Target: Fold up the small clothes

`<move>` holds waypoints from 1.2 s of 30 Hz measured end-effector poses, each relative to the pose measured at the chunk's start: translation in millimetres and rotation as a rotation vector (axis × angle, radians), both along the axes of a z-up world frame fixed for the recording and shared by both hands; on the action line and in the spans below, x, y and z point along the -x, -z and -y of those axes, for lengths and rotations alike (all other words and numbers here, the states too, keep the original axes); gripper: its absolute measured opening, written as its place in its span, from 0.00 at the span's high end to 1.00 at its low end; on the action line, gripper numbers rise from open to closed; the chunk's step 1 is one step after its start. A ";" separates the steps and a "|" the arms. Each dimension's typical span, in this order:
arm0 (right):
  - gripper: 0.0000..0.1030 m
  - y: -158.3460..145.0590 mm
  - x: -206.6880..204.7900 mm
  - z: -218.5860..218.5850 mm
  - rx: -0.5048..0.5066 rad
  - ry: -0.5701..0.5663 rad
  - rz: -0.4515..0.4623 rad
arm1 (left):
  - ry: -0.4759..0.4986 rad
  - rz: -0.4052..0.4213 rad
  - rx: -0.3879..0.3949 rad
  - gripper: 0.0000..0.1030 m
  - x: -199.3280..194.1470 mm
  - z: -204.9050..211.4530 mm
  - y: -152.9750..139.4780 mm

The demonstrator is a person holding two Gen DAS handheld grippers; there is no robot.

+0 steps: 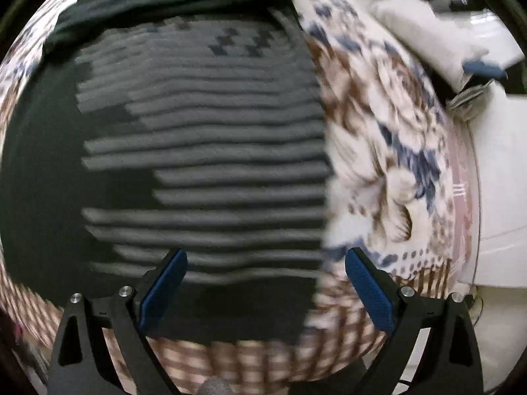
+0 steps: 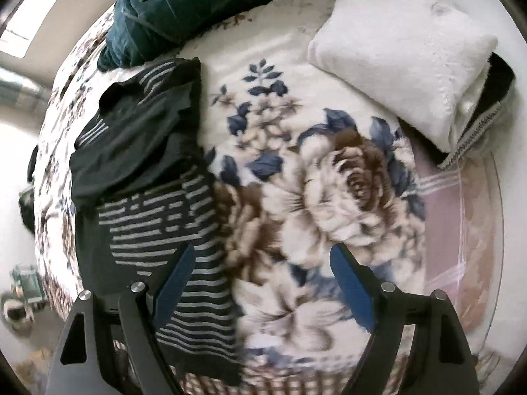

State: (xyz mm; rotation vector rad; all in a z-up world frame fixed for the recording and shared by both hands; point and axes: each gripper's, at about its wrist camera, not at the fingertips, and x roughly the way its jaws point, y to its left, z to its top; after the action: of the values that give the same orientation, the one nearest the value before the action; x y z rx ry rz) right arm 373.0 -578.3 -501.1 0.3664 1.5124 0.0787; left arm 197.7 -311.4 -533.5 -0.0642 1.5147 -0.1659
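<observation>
The work surface is a bed covered by a floral blanket [image 2: 313, 171] in cream, brown and blue. A dark striped garment [image 2: 148, 181] lies on the left part of the blanket. Its near portion is flat and its far portion is bunched into dark folds.

The right wrist view shows the whole layout. A folded white towel [image 2: 402, 65] lies at far right, with a dark green cushion [image 2: 158, 16] at the far edge. A pink sheet [image 2: 461, 217] shows along the right border. The floor and a window appear at left.

The left wrist view is blurred and sits close over the striped garment [image 1: 204, 151], which fills most of the frame. It shows the garment's straight right edge against the blanket [image 1: 378, 138]. The white towel [image 1: 428, 39] appears only at far right.

The left gripper [image 1: 266, 293] hangs just above the garment's near edge, jaws spread wide, holding nothing. The right gripper [image 2: 262, 293] is poised over the blanket beside the garment's right edge, jaws also spread and empty. Its left finger [image 2: 174, 283] overlaps the striped fabric in view; contact cannot be determined.
</observation>
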 end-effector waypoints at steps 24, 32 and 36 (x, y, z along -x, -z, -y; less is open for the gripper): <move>0.25 166.3 -251.4 -136.8 -0.358 -0.128 -0.020 | -0.277 0.215 -0.130 0.93 14.3 -22.2 4.1; 0.86 116.1 -251.1 -170.0 -0.251 -0.085 0.056 | -0.326 0.308 -0.052 0.94 17.0 -84.2 -61.4; 0.87 56.0 -247.5 -205.6 -0.172 -0.110 0.094 | -0.406 0.326 -0.019 0.94 11.2 -152.7 -83.9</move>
State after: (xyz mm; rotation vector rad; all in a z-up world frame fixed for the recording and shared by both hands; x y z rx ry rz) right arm 620.6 -372.7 -557.1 0.4114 1.4362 0.3102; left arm 186.5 -158.7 -449.5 -0.3121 1.1505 0.1573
